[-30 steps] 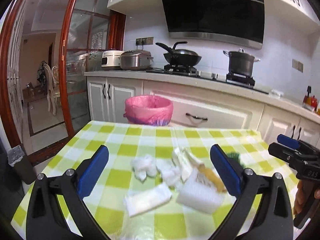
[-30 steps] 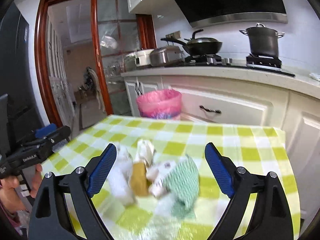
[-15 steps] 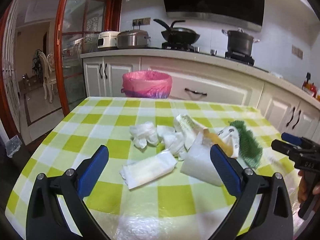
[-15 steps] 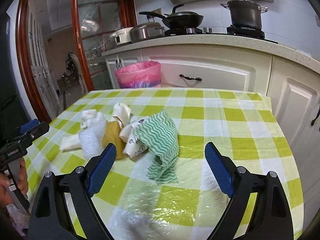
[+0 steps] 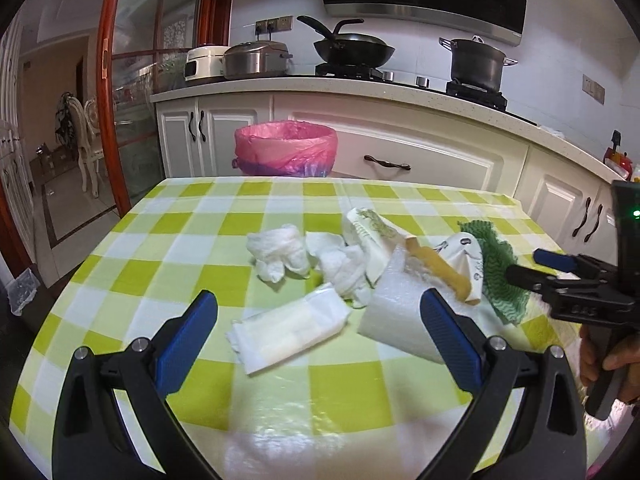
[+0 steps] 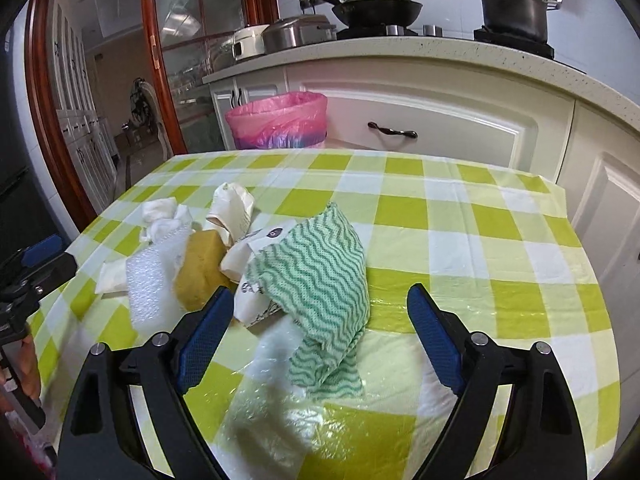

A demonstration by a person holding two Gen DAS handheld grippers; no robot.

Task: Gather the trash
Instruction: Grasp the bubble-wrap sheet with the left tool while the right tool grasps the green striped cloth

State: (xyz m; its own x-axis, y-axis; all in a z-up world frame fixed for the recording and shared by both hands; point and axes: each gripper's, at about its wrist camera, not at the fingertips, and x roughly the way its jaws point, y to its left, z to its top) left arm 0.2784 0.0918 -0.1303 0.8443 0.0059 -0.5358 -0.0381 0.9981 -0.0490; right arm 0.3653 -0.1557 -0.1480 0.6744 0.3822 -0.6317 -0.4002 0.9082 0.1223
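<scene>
A heap of trash lies mid-table on the green-checked cloth (image 5: 152, 280): crumpled white tissues (image 5: 280, 252), a flat white tissue pack (image 5: 288, 328), a white foam sheet (image 5: 400, 320), a yellow sponge (image 6: 200, 268), printed paper wrappers (image 5: 372, 236) and a green wavy cloth (image 6: 324, 276). My left gripper (image 5: 316, 332) is open and empty, just short of the tissue pack. My right gripper (image 6: 316, 332) is open and empty, its jaws either side of the green cloth. A bin with a pink bag (image 5: 286, 148) stands beyond the table's far edge.
White cabinets (image 5: 400, 152) and a worktop with a wok (image 5: 348, 48), a pot (image 5: 476, 62) and cookers run behind the bin. A red-framed glass door (image 5: 120, 80) stands at the left. The table (image 6: 520, 280) has rounded edges on the near side.
Both grippers have moved in closer to the trash heap and tilted down; the heap now fills more of each view. Nothing has been picked up.
</scene>
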